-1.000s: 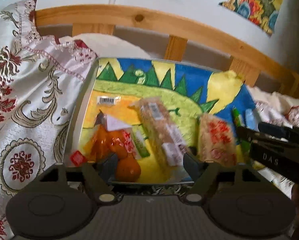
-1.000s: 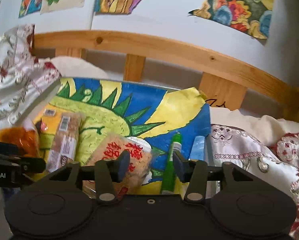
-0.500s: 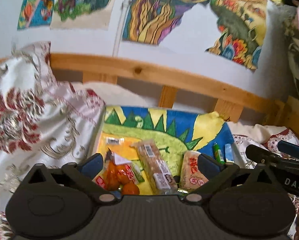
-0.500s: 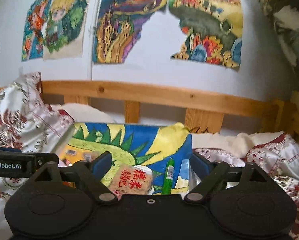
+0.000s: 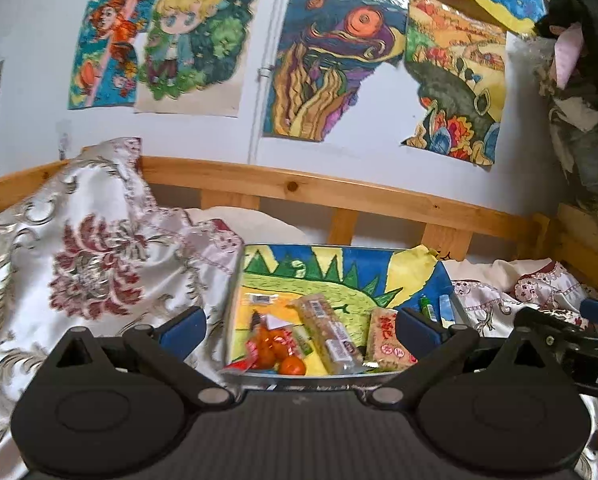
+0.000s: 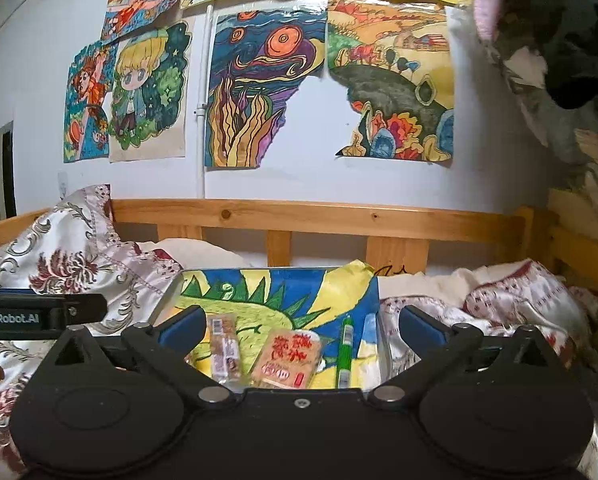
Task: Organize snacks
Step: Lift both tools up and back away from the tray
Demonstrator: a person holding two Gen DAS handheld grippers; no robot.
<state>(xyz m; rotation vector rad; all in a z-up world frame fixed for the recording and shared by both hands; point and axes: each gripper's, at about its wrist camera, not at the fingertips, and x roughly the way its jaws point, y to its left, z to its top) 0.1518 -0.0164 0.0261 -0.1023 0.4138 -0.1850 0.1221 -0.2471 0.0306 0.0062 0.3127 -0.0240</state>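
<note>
Both your grippers have pulled back and up from the tray since a second ago; far more wall shows now and the snacks look smaller. Your left gripper went from part-spread to fully spread, nothing between its jaws. Your right gripper has just been opening too, now spread wide with nothing held.

Snacks all lie in the tray, which sits on the bed and is lined with a painted sheet of green spikes, blue and yellow. Along the near edge, left to right: a bag of orange fruits, a long wrapped bar lying diagonally, a square rice cracker pack with red characters. Bag and bar are just beside each other, and the cracker pack is near the bar. At the right side of the tray a green pen lies lengthwise, apart from the cracker pack. In the right wrist view the bar sits left of the cracker, and the fruit bag is hidden behind your gripper body.

Floral quilt bunches left of the tray, with more patterned bedding on the right. Wooden bed rail runs behind the tray. Children's drawings cover the wall above. Your other gripper's body shows at each frame's edge: right one at the right in the left wrist view, left one at the left in the right wrist view.
</note>
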